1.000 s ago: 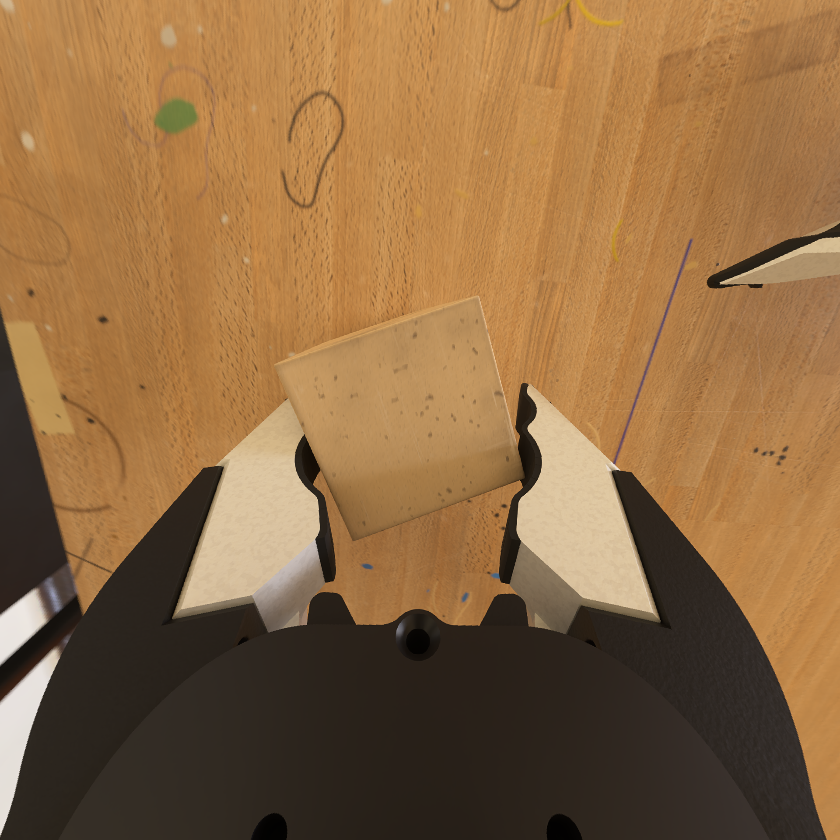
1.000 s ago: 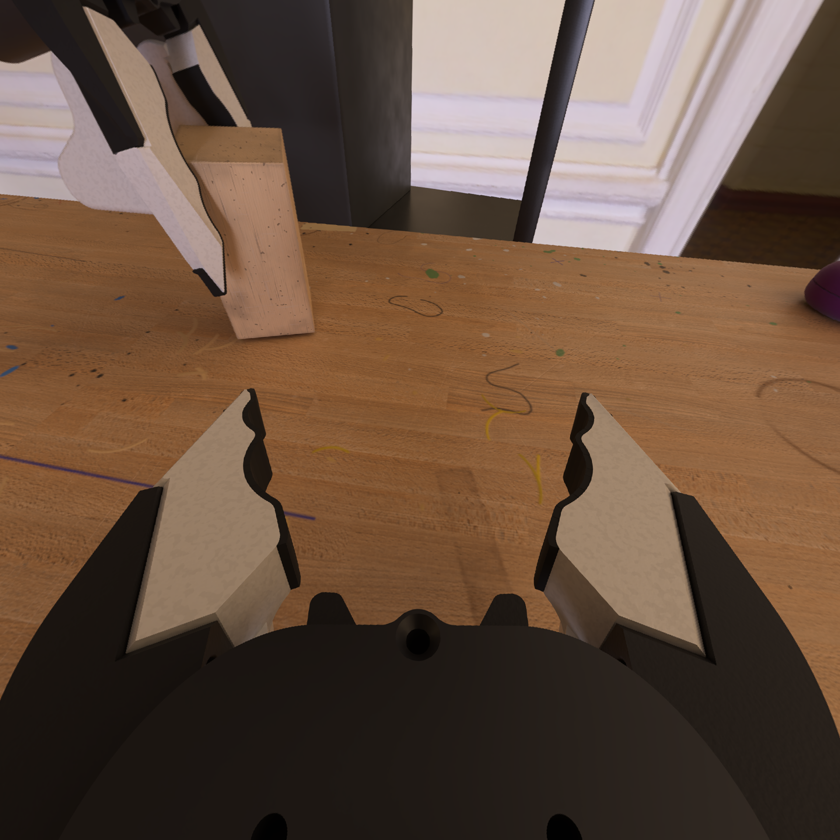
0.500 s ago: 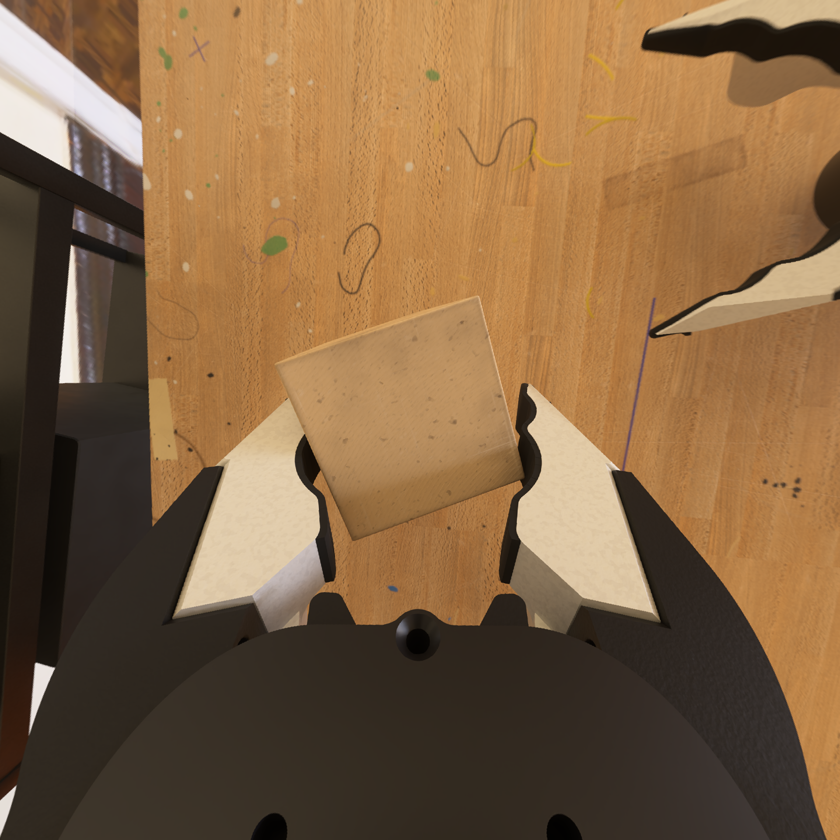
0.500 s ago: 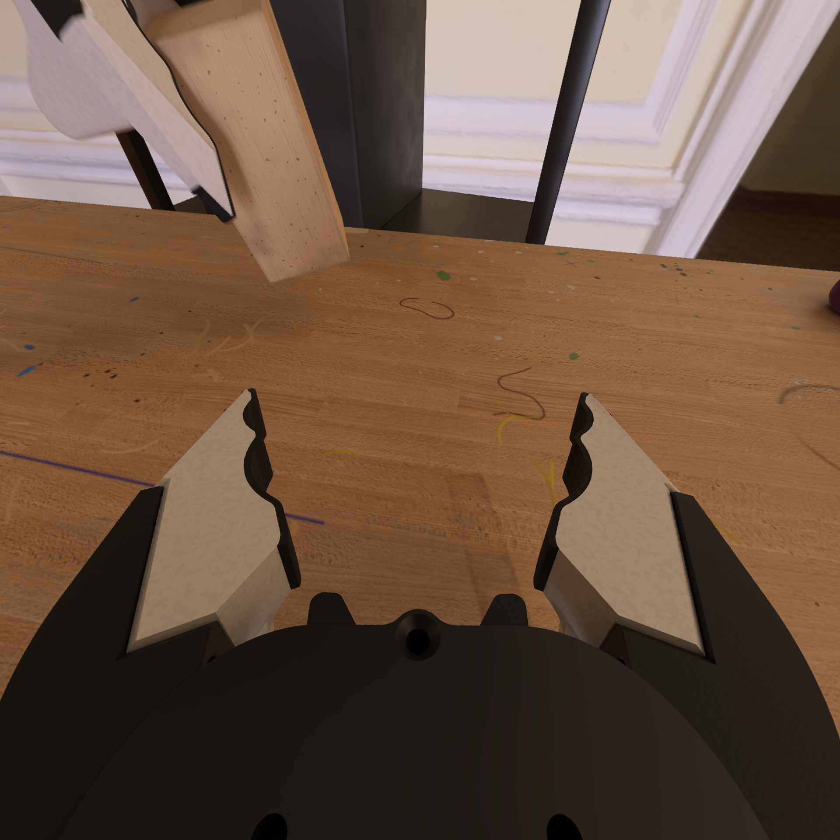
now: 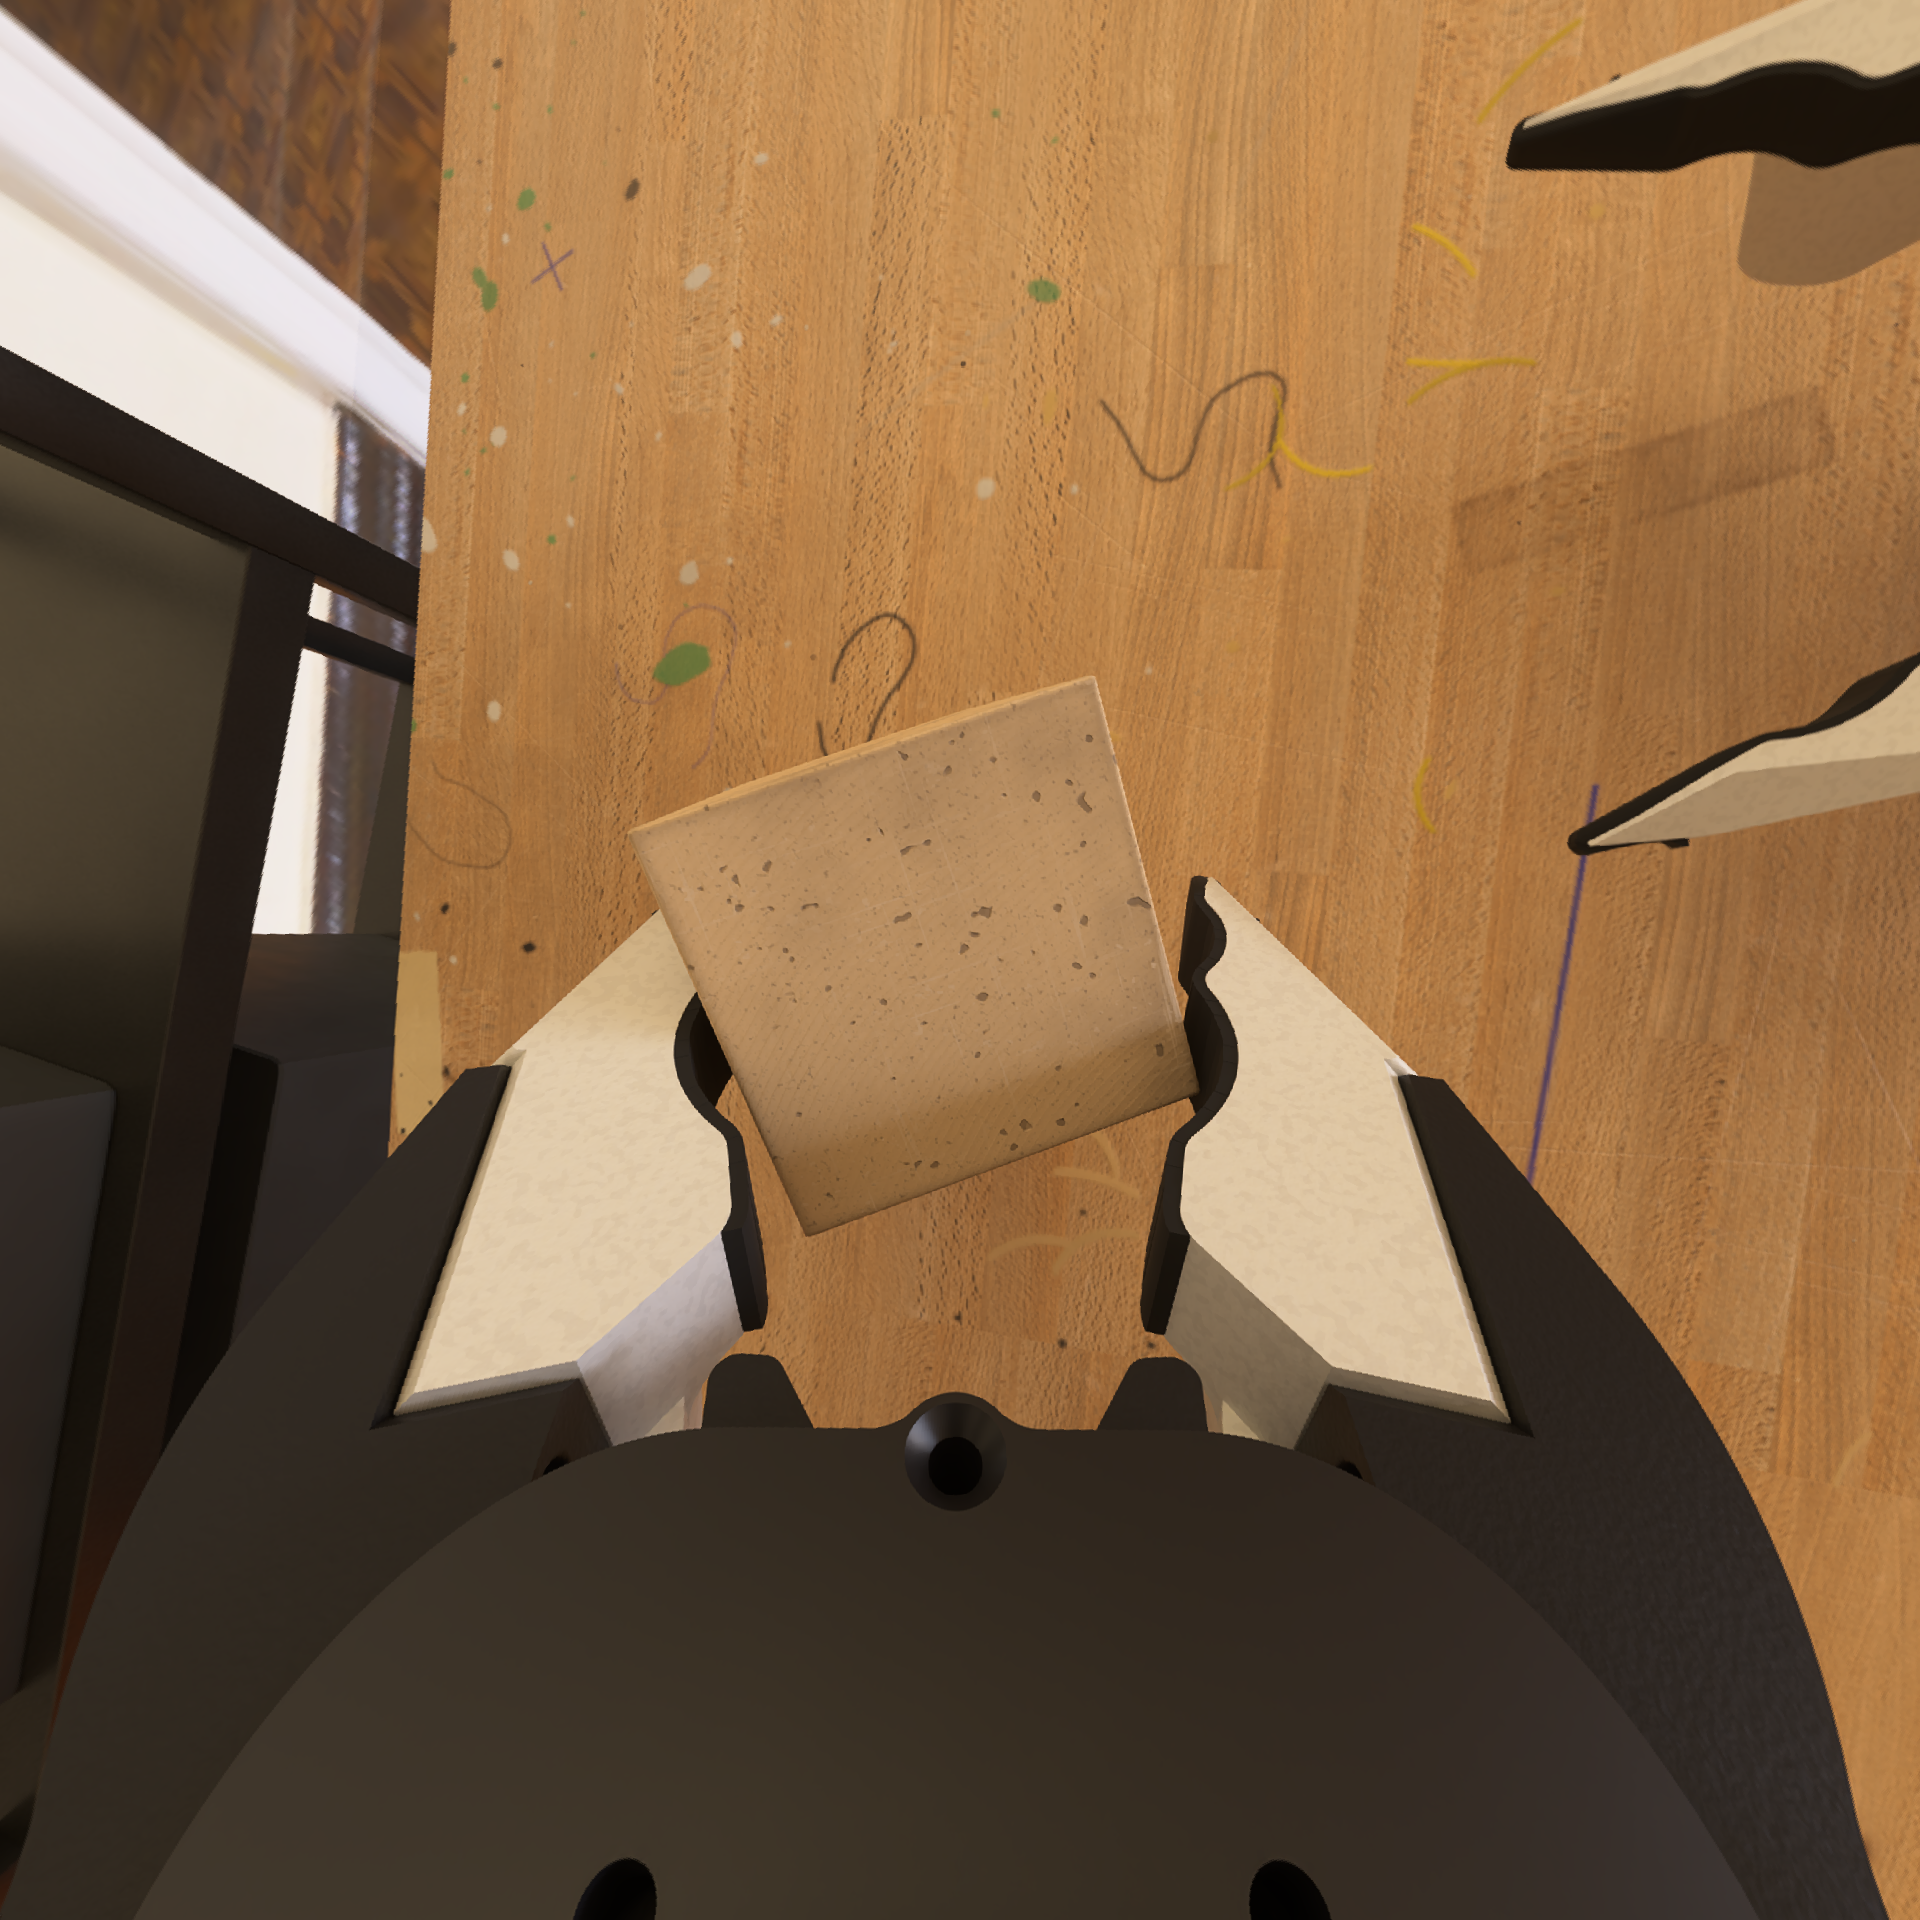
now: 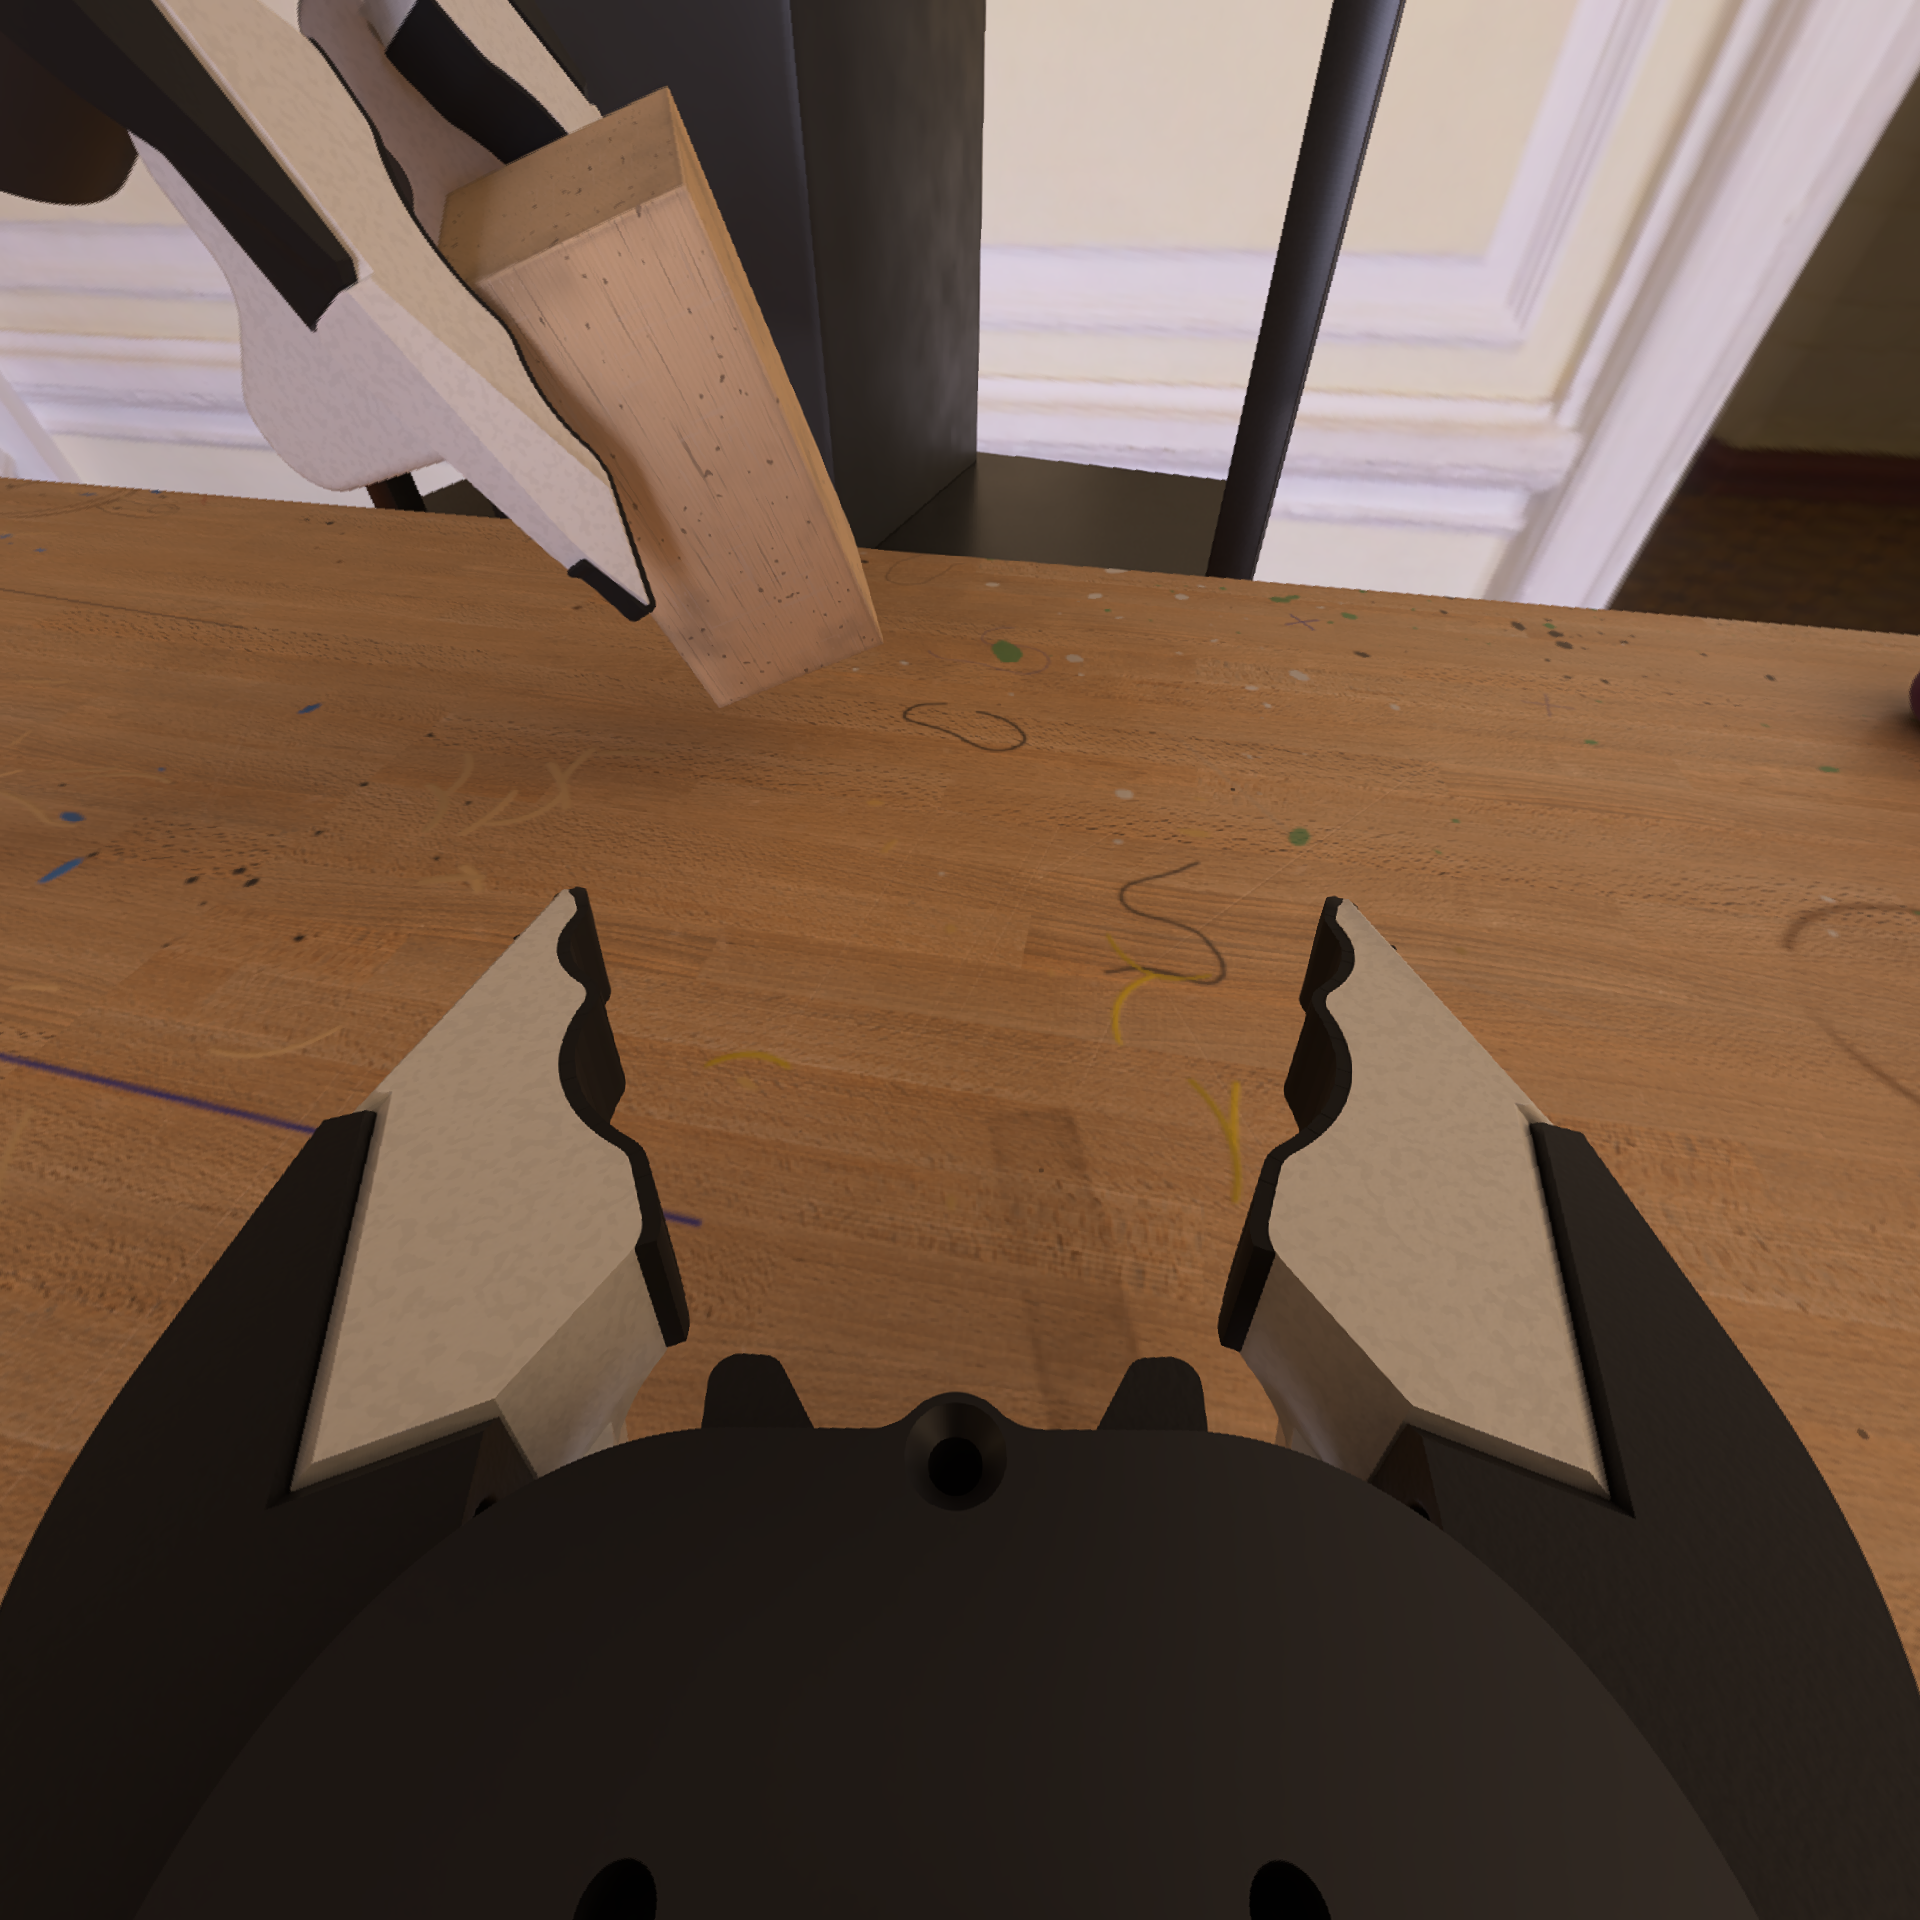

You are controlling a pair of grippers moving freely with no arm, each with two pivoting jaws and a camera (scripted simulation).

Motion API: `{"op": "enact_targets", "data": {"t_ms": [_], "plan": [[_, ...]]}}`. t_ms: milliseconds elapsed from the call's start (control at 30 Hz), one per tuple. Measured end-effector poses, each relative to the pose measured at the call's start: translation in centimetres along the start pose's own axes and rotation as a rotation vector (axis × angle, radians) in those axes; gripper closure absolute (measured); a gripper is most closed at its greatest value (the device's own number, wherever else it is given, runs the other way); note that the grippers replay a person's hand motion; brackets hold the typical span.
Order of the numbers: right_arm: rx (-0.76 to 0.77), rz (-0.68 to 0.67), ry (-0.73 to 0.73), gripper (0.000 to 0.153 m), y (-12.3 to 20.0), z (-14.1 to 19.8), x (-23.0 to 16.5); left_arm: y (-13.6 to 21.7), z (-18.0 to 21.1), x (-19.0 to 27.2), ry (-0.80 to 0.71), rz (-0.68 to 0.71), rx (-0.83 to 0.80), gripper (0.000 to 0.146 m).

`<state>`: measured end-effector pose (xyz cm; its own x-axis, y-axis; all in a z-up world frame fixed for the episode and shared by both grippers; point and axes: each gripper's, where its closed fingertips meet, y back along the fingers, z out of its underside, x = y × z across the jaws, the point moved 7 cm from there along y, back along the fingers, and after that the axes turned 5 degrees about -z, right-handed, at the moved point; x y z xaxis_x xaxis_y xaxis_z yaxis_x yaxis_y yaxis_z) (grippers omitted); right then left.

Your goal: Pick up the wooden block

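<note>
Left gripper [image 5: 935, 1039] is clamped on the wooden block [image 5: 914, 966], held tilted and clear above the paint-flecked workbench [image 5: 1247, 623]. Right gripper [image 6: 956, 1039] stands wide apart and empty, low over the bench, with the block up to its left. A dark shelf frame [image 6: 894, 260] stands beyond the bench's far edge.

The counter [image 6: 935, 1039], a long butcher-block slab of orange-brown wood strips, is marked w/ green and white paint specks, black pen squiggles, yellow scribbles and a thin purple line. A dark purple object [image 6: 1912, 694] sits at its far right edge, mostly cut off.
</note>
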<state>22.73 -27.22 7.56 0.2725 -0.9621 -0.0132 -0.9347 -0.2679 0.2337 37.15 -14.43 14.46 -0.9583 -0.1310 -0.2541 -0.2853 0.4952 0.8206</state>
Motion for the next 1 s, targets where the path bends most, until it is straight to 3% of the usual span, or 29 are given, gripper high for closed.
{"op": "enact_targets", "data": {"t_ms": [267, 700, 1000], "plan": [[0.024, -0.029, 0.040, 0.021, 0.1, -0.1, -0.2, 1.4, 0.7, -0.2, 0.004, -0.061, -0.005, 0.059], [0.055, -0.122, 0.110, 0.021, -0.1, -1.4, -2.3, 7.3, 2.9, -2.6, 0.271, -0.117, 0.009, 0.059], [0.128, -0.234, 0.203, 0.021, 0.3, -3.9, -5.9, 12.5, 3.6, -2.9, 0.414, -0.104, 0.075, 0.059]]}}
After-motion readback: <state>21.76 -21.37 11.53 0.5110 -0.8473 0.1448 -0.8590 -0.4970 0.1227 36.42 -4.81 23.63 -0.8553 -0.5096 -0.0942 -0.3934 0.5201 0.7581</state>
